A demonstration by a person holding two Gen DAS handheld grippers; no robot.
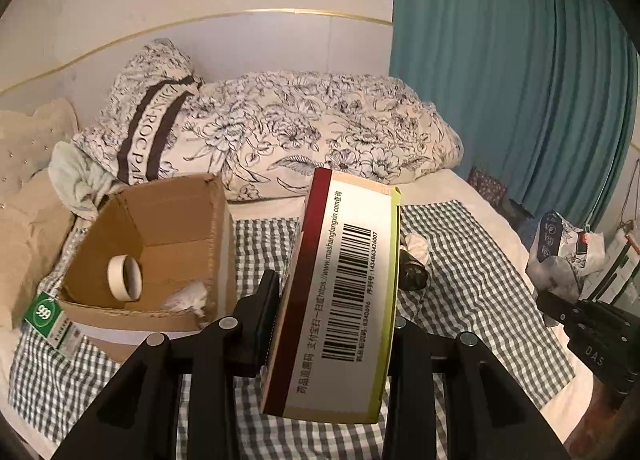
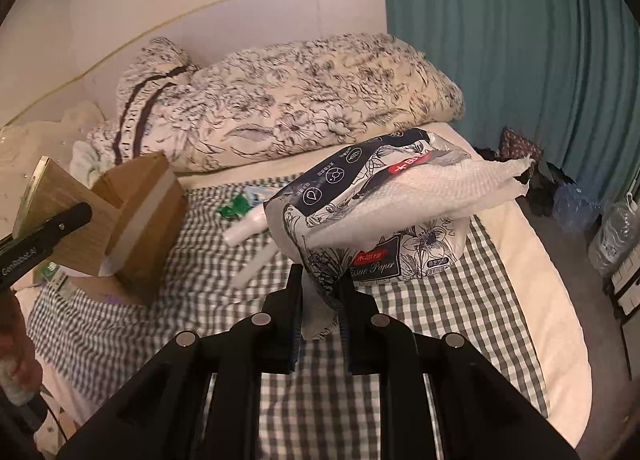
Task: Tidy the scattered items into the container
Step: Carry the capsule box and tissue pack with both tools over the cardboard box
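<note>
I have one item in each hand, both lifted clear of the bed [image 1: 460, 260]. My left gripper [image 1: 336, 300] has its fingers clamped across the sides of a medicine box [image 1: 344, 300], barcode face up. My right gripper [image 2: 320, 292] has its fingers pinched nearly together on the plastic wrapper at a corner of a pack of tissue paper [image 2: 372, 212], which hangs forward with one sheet trailing out.

So I judge this as the carrying step: both items are picked, neither is in the container yet. The cardboard box [image 1: 160, 260] stands open on the checked cloth, to the left of the medicine box in the left view. Next I need to bring the medicine box over the opening and loosen my fingers, then follow with the tissue pack, which is bulky and soft and may catch on the rim.

Counted: one roll of tape [image 1: 125, 277] and one crumpled tissue [image 1: 188, 296] already inside; one green-labelled packet [image 1: 50, 318] beside the box; one white tube [image 2: 246, 224] and one green wrapper [image 2: 236, 206] loose on the cloth.
</note>
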